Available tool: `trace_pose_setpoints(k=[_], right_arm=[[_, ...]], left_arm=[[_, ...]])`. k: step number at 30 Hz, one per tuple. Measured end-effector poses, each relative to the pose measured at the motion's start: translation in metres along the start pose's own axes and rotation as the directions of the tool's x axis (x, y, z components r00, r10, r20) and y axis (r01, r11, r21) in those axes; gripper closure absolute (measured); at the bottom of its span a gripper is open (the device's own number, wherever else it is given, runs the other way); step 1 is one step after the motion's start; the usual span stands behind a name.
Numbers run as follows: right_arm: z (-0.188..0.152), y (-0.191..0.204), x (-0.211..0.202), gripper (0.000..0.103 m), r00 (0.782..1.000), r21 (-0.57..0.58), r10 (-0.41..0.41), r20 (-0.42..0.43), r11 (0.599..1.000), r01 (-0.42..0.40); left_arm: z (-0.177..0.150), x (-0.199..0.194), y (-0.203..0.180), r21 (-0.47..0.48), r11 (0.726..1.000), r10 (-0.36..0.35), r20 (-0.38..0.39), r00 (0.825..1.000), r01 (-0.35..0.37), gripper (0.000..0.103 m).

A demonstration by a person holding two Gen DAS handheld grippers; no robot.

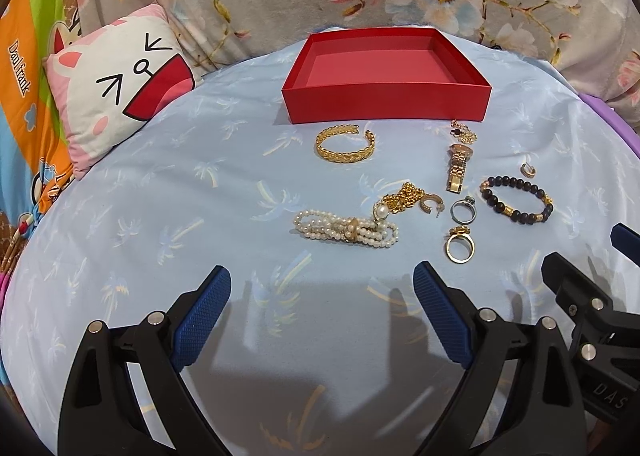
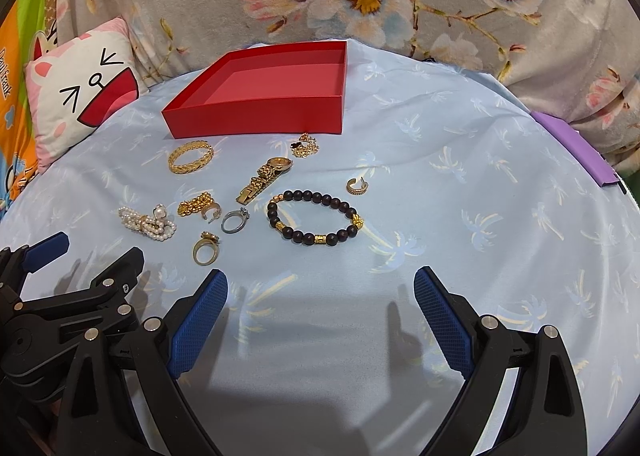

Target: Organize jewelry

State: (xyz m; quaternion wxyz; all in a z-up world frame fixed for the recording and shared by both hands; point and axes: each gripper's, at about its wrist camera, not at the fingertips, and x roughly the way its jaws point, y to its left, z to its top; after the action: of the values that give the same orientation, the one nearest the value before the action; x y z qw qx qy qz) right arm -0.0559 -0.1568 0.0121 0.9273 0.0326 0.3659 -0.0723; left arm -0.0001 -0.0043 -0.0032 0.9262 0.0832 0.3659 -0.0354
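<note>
Left wrist view: left gripper [image 1: 322, 282] is hovering low over the blue palm-print sheet [image 1: 140, 196], jaws spread wide, holding nothing. Right gripper [image 2: 320, 284] is hovering likewise, jaws wide and empty. Nothing is packed yet; red box [image 1: 386, 100] at 12 o'clock is sitting empty, so this looks like the start, before the first pick.

Left to right in the left wrist view: pearl bracelet [image 1: 346, 230] at about 12 o'clock, nearest the left gripper; gold leaf cuff [image 1: 346, 144] beyond it, just short of the box; gold chain [image 1: 400, 198] touching the pearls; gold ring [image 1: 460, 246] and silver ring [image 1: 464, 210] at 1 o'clock; gold watch [image 1: 458, 166]; dark bead bracelet [image 1: 516, 198] at 2 o'clock.

Next move is probably a descent onto one piece, pinching it thin against soft cloth, then carrying it to the box. Pearls and chain are overlapping, so they may be lifting together.

Hard to read: small gold cluster [image 1: 464, 132] by the box wall, type unclear; hoop earring [image 2: 357, 186] is tiny. The right gripper is cut off at the left view's edge.
</note>
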Motion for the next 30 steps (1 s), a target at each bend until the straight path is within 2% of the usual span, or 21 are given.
trace_pose_setpoints(k=[30], right_arm=[[0.0000, 0.0005, 0.0000, 0.010, 1.000, 0.000, 0.000, 0.000, 1.000, 0.000]], left_arm=[[0.0004, -0.0003, -0.0010, 0.001, 1.000, 0.002, 0.000, 1.000, -0.002, 0.013]])
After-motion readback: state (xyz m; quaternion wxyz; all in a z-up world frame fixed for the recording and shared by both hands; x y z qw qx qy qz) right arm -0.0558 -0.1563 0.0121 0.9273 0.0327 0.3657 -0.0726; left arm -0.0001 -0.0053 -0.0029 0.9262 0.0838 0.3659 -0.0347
